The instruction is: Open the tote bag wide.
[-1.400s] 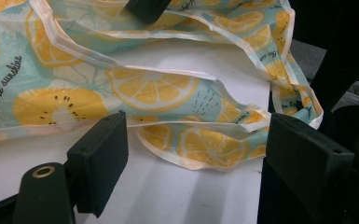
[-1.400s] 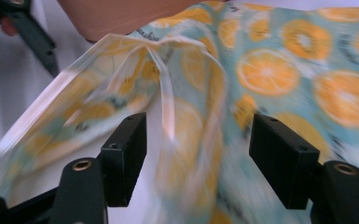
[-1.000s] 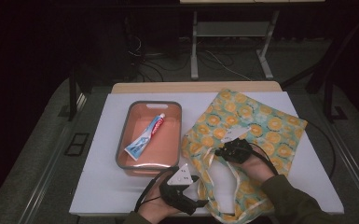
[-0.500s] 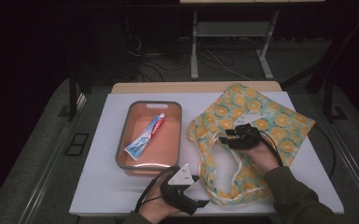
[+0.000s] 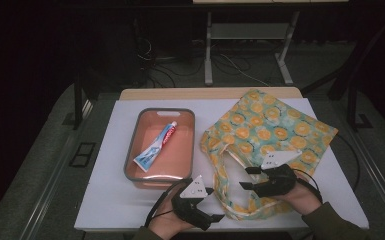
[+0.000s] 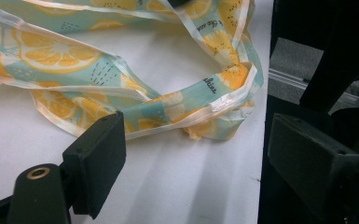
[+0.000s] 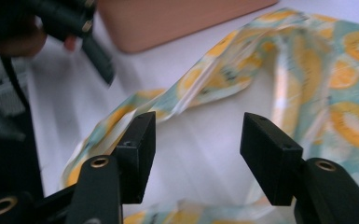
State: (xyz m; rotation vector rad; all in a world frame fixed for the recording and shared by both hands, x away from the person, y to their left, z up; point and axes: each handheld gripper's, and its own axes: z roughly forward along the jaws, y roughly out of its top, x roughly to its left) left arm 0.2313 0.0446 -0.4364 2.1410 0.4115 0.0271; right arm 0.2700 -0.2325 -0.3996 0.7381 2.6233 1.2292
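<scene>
My left gripper [image 5: 215, 204] rests at the table's near edge, jaws apart and empty, the lemon-print fabric tote bag [image 5: 275, 127] lying just ahead of them, its handle loop [image 6: 214, 100] slack on the white tabletop [image 5: 110, 195]. My right gripper [image 5: 245, 177] has just been opening; nothing sits between its jaws, and the bag's strap lies beneath them, presumably released so I can regrip.

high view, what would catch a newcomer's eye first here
The lemon-print tote bag stands out, spread over the right half of the white board, its handles looped toward the near edge. Left of it, a pink tray holds a toothpaste tube lying on a slant. The left gripper and right gripper sit at the handles, both open; the right's jaws have just been opening, with nothing between them.
</scene>
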